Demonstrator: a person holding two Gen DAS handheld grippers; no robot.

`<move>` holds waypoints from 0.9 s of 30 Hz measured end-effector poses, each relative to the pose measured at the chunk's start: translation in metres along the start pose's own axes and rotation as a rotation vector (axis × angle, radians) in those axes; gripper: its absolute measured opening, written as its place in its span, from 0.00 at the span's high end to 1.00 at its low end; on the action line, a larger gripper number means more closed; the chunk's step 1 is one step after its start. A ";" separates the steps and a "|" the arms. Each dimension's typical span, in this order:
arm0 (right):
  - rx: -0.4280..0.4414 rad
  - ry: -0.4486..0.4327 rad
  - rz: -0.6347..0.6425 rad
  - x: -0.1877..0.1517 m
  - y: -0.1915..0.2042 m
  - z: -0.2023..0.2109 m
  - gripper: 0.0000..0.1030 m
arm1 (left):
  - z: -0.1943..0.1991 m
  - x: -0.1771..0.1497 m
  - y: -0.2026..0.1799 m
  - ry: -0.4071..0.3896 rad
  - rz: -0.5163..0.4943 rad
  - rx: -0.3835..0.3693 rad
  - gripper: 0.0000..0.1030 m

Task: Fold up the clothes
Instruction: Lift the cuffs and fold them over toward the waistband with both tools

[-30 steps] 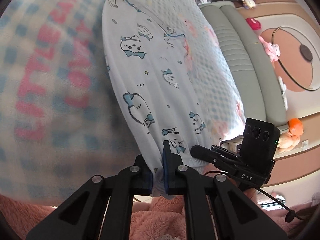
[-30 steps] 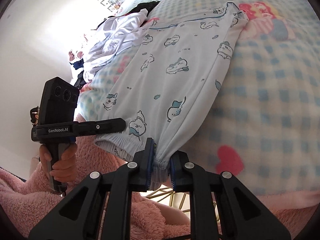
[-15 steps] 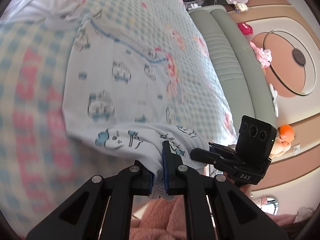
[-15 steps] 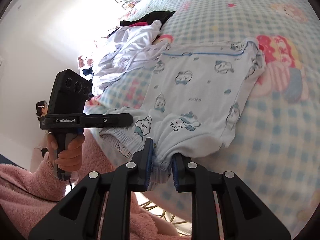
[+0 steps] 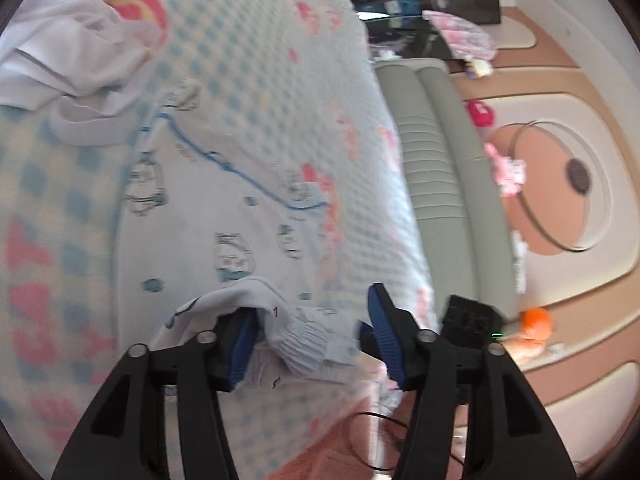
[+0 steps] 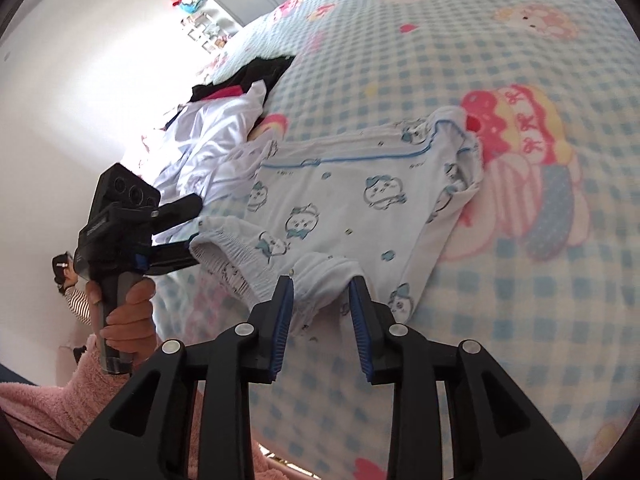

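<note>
A: Right hand-held gripper (image 6: 321,300) is standing with its jaws spread, the gathered waistband of the printed garment (image 6: 360,200) lying loose between the blue pads, nothing pinched. Left hand-held gripper (image 5: 310,332) is likewise gaping; bunched waistband is sitting between its pads, unclamped.

B: And the garment is lying where?

A: Spread on the checked bedspread (image 6: 520,80), waistband at the near bed edge by the grippers, blue-piped hem on the far side of it.

B: Handling?

A: Judging it thin, soft and light; it is creasing and sagging freely. The elastic waistband is the thickest, grippiest part, so the corners there or the piped hem corners look the best holds. Whether this is a lay-out before folding or a release after a fold, I cannot tell.

B: Views differing?

A: Right wrist is showing the white clothes pile (image 6: 208,132) beyond the garment and a hand (image 6: 128,312) holding the left tool. Left wrist, blurred, is showing a grey-green headboard (image 5: 436,184) beyond the garment.
</note>
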State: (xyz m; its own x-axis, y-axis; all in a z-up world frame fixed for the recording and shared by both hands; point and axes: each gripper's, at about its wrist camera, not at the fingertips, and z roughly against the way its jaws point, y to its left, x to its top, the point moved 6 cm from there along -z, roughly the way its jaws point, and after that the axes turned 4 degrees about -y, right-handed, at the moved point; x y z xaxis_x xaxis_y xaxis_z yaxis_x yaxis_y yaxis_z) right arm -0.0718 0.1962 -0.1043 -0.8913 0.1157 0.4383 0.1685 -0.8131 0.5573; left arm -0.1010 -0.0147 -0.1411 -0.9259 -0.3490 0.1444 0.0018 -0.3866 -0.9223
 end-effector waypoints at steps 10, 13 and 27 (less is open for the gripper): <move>-0.150 -0.056 0.107 -0.003 -0.003 0.006 0.63 | 0.013 -0.001 0.024 -0.033 0.076 -0.036 0.40; -0.183 -0.018 0.175 -0.013 -0.003 0.004 0.63 | 0.031 -0.004 0.021 -0.056 -0.075 0.121 0.40; -0.276 0.139 0.432 -0.035 0.016 -0.037 0.63 | 0.000 -0.028 0.011 0.128 -0.716 0.775 0.48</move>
State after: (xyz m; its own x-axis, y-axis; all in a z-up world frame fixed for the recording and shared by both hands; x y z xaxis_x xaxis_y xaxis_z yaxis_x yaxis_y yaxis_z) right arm -0.0538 0.1578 -0.1368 -0.8160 -0.3243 0.4784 0.4321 -0.8921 0.1323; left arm -0.0745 -0.0093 -0.1549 -0.8394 0.2500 0.4827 -0.3607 -0.9204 -0.1507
